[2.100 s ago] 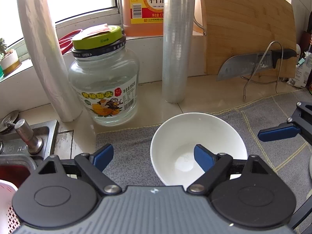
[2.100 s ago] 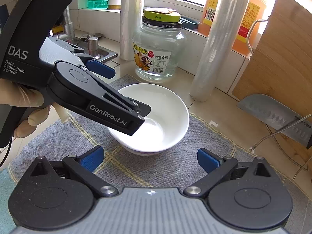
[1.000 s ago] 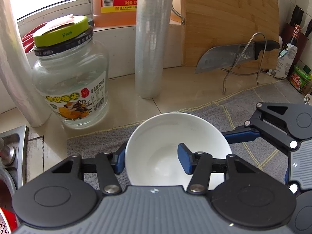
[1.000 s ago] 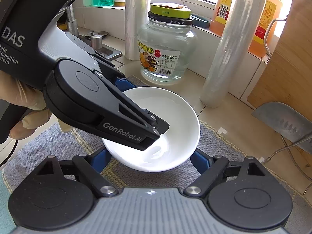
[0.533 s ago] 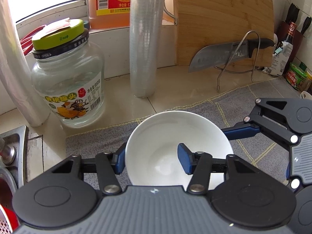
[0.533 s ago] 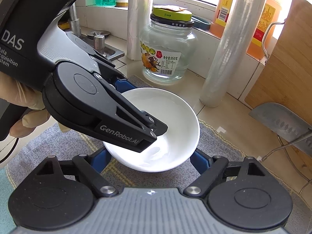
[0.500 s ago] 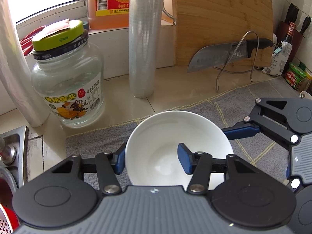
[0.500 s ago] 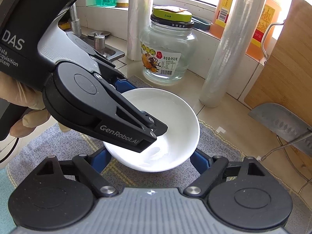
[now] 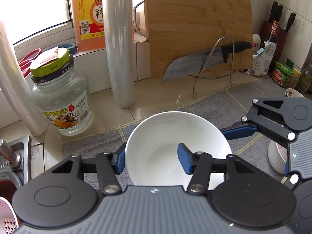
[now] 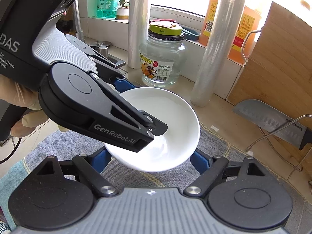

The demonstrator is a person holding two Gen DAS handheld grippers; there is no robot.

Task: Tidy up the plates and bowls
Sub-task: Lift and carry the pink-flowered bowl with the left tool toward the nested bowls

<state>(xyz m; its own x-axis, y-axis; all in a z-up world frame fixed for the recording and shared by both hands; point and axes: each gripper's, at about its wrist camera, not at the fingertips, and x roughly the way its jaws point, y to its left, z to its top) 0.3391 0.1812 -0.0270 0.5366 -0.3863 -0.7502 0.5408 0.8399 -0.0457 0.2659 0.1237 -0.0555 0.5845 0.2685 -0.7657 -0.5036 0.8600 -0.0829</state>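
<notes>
One white bowl (image 9: 175,142) held above grey mat (image 9: 224,101), tilted in right wrist view. Left gripper (image 9: 152,160) clamps bowl's near-left rim, one pad inside, one outside. Right gripper (image 10: 150,158) spread wide beneath bowl, holding nothing. Glass jar (image 9: 60,97) and cling-film roll (image 9: 119,44) stand behind, on counter.

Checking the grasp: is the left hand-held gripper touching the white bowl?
Touching. In the left wrist view, the left hand-held gripper clamps the white bowl's rim, one blue pad outside, the other inside.
</notes>
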